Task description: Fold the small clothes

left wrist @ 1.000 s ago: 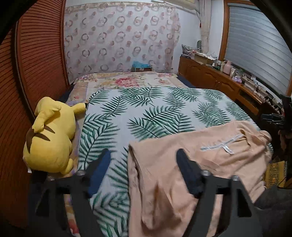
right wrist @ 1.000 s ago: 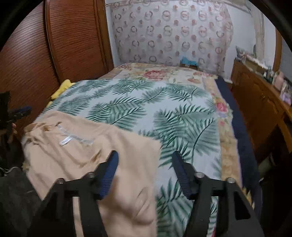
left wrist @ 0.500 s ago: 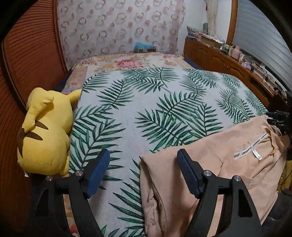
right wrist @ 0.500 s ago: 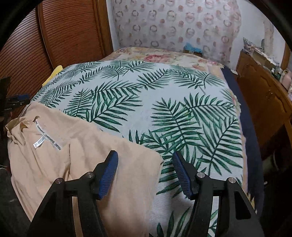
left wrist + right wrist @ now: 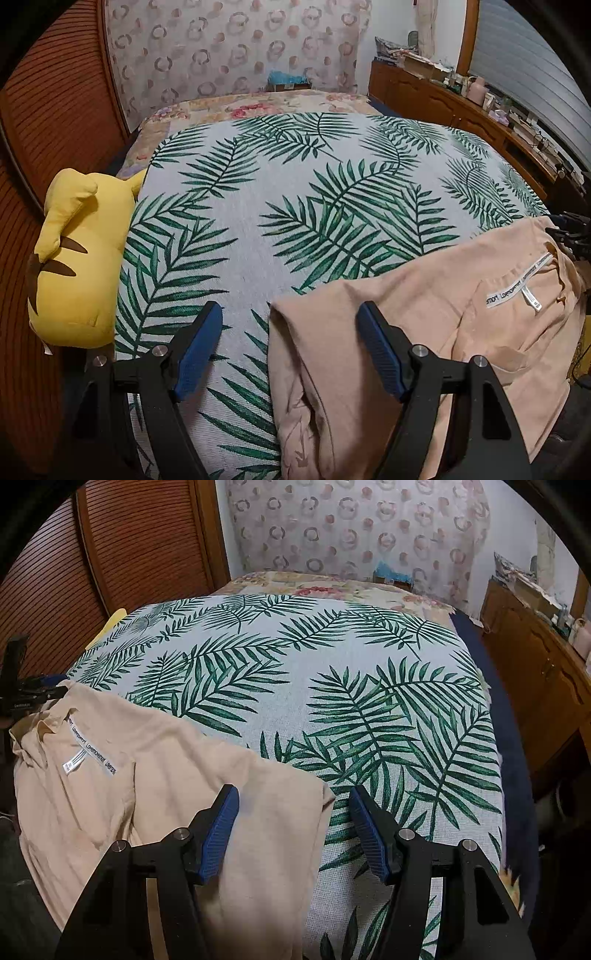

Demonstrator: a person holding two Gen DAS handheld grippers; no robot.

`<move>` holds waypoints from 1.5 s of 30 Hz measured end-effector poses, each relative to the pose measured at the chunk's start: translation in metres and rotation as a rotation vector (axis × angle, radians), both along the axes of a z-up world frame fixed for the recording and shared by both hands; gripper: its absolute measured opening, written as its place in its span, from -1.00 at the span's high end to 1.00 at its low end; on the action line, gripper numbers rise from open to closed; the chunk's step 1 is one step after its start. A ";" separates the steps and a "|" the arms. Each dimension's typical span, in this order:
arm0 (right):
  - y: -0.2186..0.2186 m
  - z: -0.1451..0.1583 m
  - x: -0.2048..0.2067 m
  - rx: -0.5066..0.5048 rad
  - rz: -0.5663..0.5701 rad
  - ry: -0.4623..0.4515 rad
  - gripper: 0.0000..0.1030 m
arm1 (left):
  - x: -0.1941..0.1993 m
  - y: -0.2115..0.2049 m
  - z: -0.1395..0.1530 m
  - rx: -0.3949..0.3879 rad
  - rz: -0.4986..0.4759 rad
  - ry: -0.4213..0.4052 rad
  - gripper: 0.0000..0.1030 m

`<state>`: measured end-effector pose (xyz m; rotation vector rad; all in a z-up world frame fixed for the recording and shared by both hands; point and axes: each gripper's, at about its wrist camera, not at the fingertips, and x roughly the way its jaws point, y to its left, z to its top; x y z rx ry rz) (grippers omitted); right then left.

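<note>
- The left hand-held gripper (image 5: 290, 332) is hanging low over the bed with its two blue fingers wide apart, and nothing is being held between them.
- The left corner of the peach shirt (image 5: 424, 332) is lying right under that gap, a little toward the right finger.
- I think the step in hand is getting ready to pinch the two near corners of the shirt, so the fold can start.
- To do it well, the left hand-held gripper is needing to slide a bit right, so one finger goes under the cloth edge and one goes on top.
- The right hand-held gripper (image 5: 293, 818) is also standing open and empty, with the right corner of the peach shirt (image 5: 155, 786) lying just under its left finger and poking into the gap.
- It is needing to slide a bit left and dip down, so it bites only the shirt and not the bed cover.
- Both hands are best pinching at the same time, so the shirt is lifting flat and not twisting.
- The shirt is lying partly on the near edge of the bed cover (image 5: 295, 206), with its collar and white label between the two grippers.
- The bed cover is looking soft, so a finger may catch it by mistake.
- A yellow plush toy (image 5: 74, 258) is lying to the left of the left hand-held gripper, well apart from the shirt.
- A wooden cabinet (image 5: 546, 686) is standing to the right of the bed, and a patterned curtain (image 5: 351, 528) is hanging far ahead.
</note>
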<state>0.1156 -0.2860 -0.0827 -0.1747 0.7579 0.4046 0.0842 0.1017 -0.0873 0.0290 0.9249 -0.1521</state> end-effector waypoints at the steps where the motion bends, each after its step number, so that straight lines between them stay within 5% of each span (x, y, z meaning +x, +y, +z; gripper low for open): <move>1: 0.000 0.000 0.000 0.000 0.000 0.000 -0.24 | 0.000 0.000 0.000 -0.003 0.001 -0.001 -0.49; 9: 0.001 -0.001 -0.001 -0.006 -0.004 -0.003 -0.24 | -0.002 0.000 0.000 -0.005 -0.011 -0.004 -0.47; 12: 0.003 0.000 -0.004 0.004 0.024 -0.004 0.05 | -0.006 -0.004 0.002 -0.031 -0.055 -0.019 -0.03; 16: 0.010 0.000 -0.009 0.021 0.077 -0.001 0.73 | -0.011 -0.010 0.003 -0.048 -0.087 -0.019 0.61; 19: 0.011 0.007 -0.018 0.045 0.119 -0.013 0.81 | -0.020 -0.012 0.016 -0.103 -0.107 -0.047 0.73; 25: 0.010 0.074 -0.066 0.143 0.195 -0.184 0.82 | -0.061 -0.019 0.096 -0.181 -0.150 -0.234 0.74; 32: 0.008 0.189 -0.115 0.213 0.244 -0.406 0.83 | -0.093 -0.021 0.205 -0.264 -0.203 -0.453 0.75; 38: -0.001 0.277 -0.153 0.238 0.241 -0.584 0.83 | -0.117 -0.012 0.293 -0.226 -0.171 -0.650 0.75; 45: -0.008 0.347 -0.198 0.193 0.200 -0.762 0.83 | -0.131 0.000 0.361 -0.162 -0.122 -0.812 0.75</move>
